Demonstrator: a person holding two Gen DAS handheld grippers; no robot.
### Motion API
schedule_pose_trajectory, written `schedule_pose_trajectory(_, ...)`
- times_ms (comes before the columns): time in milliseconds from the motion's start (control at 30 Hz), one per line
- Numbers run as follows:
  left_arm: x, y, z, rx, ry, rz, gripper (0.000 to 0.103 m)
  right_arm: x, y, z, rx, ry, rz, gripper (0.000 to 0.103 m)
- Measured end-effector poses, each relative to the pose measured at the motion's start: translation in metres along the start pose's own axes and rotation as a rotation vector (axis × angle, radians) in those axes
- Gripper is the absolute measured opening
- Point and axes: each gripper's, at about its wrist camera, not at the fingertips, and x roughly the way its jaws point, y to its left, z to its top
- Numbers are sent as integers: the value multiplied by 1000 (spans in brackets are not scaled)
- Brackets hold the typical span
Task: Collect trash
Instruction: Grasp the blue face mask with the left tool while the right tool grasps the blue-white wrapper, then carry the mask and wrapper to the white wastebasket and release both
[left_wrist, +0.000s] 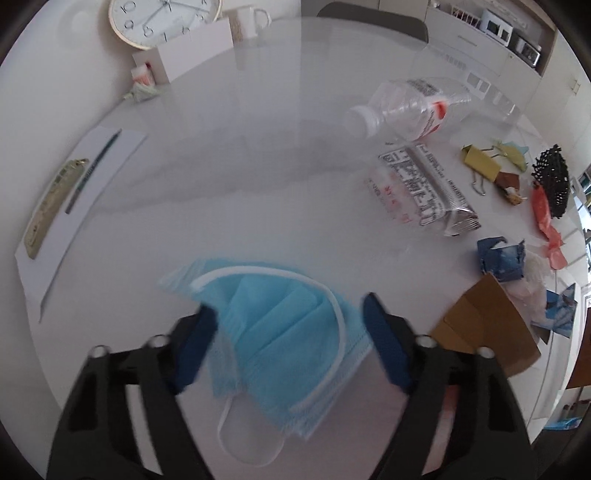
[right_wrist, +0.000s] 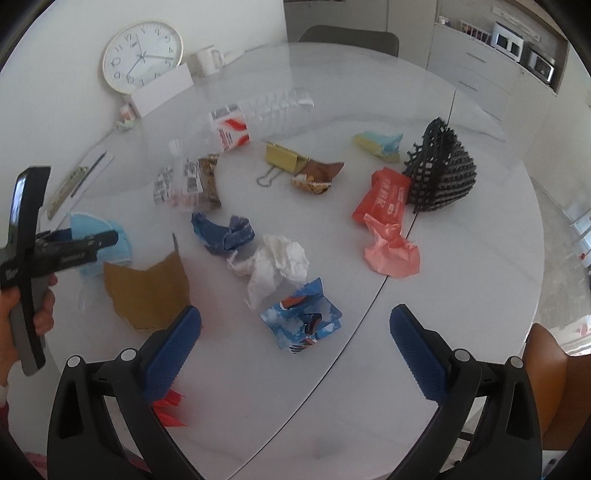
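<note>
Between the left gripper (left_wrist: 288, 328)'s wide jaws lies a crumpled blue face mask (left_wrist: 284, 350).

The wall clock (right_wrist: 142, 56) is showing black Arabic numerals 1 through 12 around its white face; in the left wrist view only part of that dial (left_wrist: 162, 20) is appearing, with digits such as 8, 9 and 10 legible. The red wrapper (right_wrist: 382, 197) is carrying white lettering too small to make out. The plastic bottle's label (right_wrist: 229, 127) is bearing red and dark print that is staying unreadable. The clear packet (left_wrist: 421, 181) is displaying dense black print and red marks, none of it legible.
</note>
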Motion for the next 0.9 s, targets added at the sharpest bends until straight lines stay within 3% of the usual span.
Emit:
schedule_pose_trajectory(67,8,-3,1,8,24,-9,44,6,-3,-2,-5,10,19,101)
schedule_pose_trajectory(133,13,-5,-1,18,37,-22,32,11,-5,-2,-21,18,35,101)
schedule_pose_trajectory(300,11,-15,-7,76,27,-4,15,30,-1,-4,-203,44,54,101)
schedule_pose_trajectory(433,2,-11,-6,69,17,-8,13,49,1,1,-344,80,68,89)
schedule_pose_trajectory(533,-7,-5,-7,52,4,-2,13,60,-3,4,-392,108,116,85)
schedule_pose_trajectory(700,-26,1,-10,19,-18,-17,13,68,2,-1,-467,146,145,66)
schedule_pose_trajectory(767,-32,1,-11,20,-37,-3,13,71,4,-7,-484,160,148,51)
schedule_pose_trajectory(900,-49,-9,-13,57,-66,2,13,59,-2,-11,-429,124,211,51)
